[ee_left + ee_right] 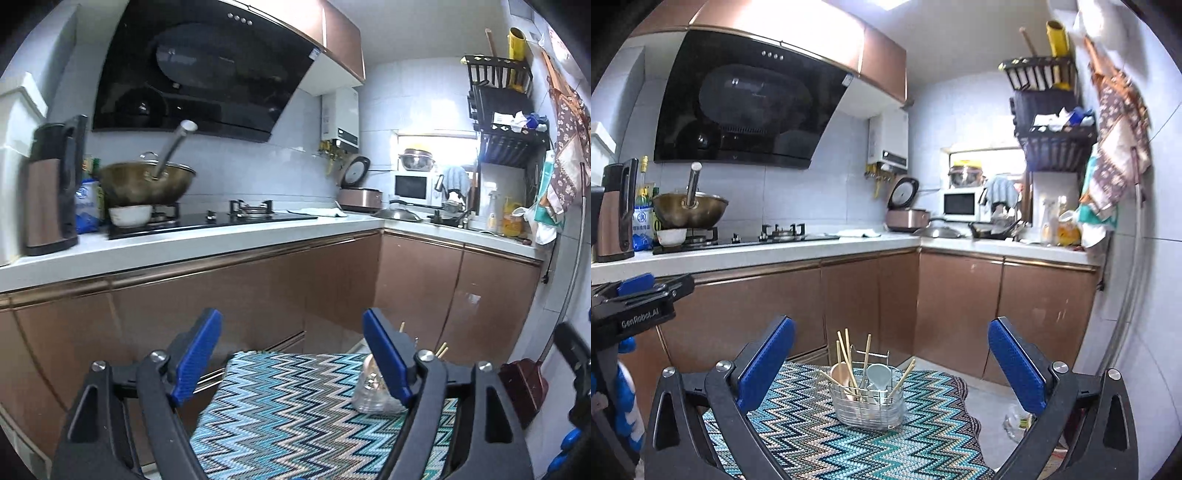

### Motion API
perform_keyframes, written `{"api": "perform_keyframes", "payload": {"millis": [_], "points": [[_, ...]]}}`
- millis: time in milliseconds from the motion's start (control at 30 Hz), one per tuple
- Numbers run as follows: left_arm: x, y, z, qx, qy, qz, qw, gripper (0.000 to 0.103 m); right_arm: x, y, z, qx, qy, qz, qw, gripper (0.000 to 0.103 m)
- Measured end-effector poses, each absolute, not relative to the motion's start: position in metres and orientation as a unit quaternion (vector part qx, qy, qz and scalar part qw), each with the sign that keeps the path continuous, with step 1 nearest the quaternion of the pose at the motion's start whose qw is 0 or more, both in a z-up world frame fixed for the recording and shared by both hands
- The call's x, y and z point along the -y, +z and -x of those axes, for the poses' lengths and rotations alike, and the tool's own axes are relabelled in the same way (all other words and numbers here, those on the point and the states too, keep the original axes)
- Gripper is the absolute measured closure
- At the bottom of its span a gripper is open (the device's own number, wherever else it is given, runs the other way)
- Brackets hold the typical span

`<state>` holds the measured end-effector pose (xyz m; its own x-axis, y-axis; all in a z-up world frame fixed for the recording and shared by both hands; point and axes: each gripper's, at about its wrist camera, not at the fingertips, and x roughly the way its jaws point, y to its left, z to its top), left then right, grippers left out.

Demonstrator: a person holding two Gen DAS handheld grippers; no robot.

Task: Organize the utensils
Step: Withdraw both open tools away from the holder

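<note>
- Two grippers, both with jaws spread wide and empty: our left gripper and right gripper hover above the zigzag cloth.
- The wire utensil caddy stands upright on that cloth, between the right gripper's fingers and well ahead of them.
- Inside lean bamboo chopsticks, a wooden spoon and a pale plastic spoon.
- We judge them light, stiff and somewhat slick; pinching mid-shaft above the rim looks best.
- The caddy may tip if tugged sideways.
</note>
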<state>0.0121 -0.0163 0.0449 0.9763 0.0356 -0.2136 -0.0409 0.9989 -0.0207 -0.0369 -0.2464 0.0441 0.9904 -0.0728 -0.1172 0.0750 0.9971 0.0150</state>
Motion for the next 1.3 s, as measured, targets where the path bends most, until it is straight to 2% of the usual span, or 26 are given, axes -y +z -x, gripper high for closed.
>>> {"api": "perform_keyframes", "payload": {"millis": [67, 133, 733, 1300], "points": [[0.013, 0.044, 0.002, -0.1, 0.027, 0.013, 0.995, 0.024, 0.243, 0.047, 0.051, -0.05, -0.042, -0.011, 0.998, 0.0], [0.011, 0.043, 0.015, -0.094, 0.034, 0.013, 0.995, 0.019, 0.24, 0.049, 0.062, -0.042, -0.047, -0.007, 0.998, 0.0], [-0.006, 0.043, 0.095, -0.043, 0.065, 0.009, 0.997, 0.018, 0.237, 0.047, 0.131, -0.007, -0.063, -0.014, 0.998, 0.0], [-0.011, 0.049, 0.135, -0.028, 0.084, -0.002, 0.996, 0.018, 0.252, 0.051, 0.162, 0.018, -0.063, -0.036, 0.997, 0.0]]}}
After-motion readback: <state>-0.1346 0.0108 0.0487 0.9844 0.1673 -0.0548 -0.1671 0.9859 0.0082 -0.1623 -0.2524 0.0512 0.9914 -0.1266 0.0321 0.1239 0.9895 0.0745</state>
